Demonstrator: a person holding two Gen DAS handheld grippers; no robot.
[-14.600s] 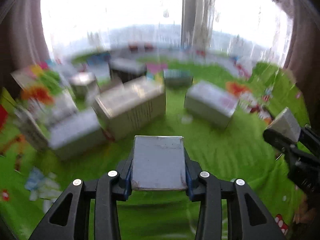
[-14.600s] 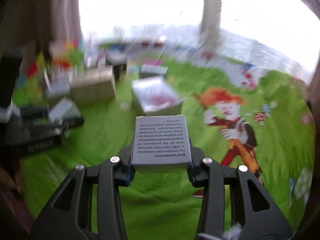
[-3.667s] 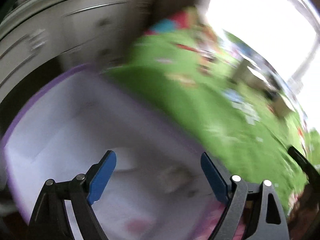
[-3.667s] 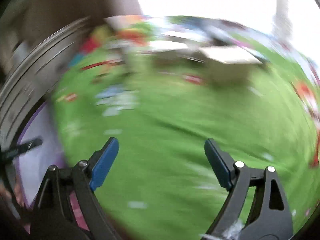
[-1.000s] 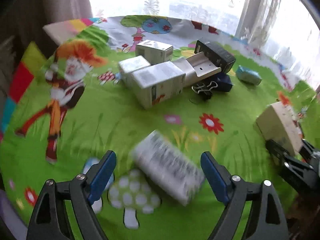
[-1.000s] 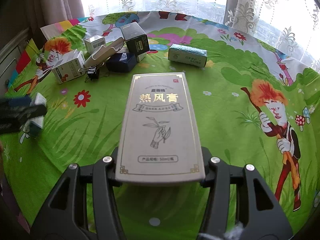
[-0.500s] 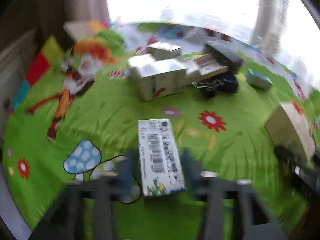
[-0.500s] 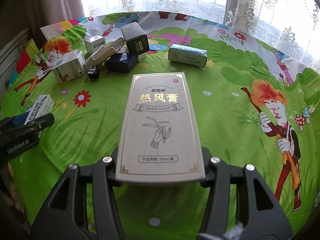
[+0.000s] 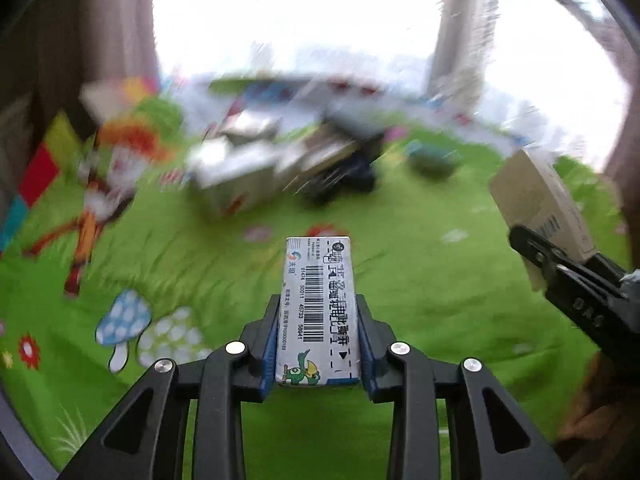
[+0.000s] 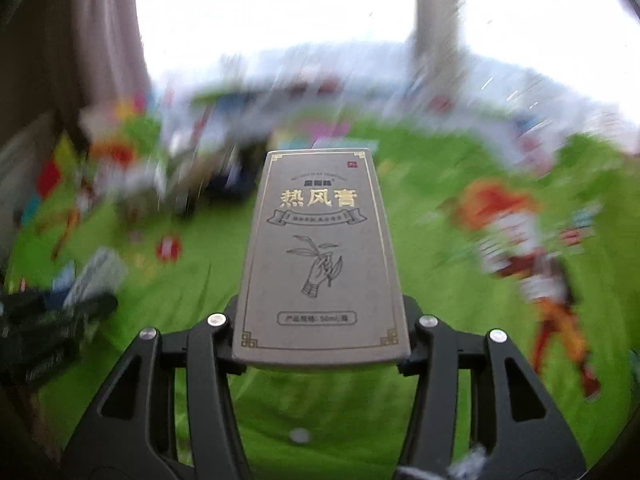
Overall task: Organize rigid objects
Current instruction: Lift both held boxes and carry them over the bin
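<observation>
The left gripper [image 9: 318, 332] is clamped on a small white carton [image 9: 319, 308], held by its long sides clear above the green cloth [image 9: 420, 280]. The right gripper [image 10: 322, 328] grips a tall grey box [image 10: 320, 256] at its near end. Both look light, stiff cardboard — easily crushed, so side holds suit. More boxes [image 9: 240, 176] lie beyond.

Heap of boxes [image 9: 256, 176] lies on cloth [image 9: 420, 280], behind both held cartons
</observation>
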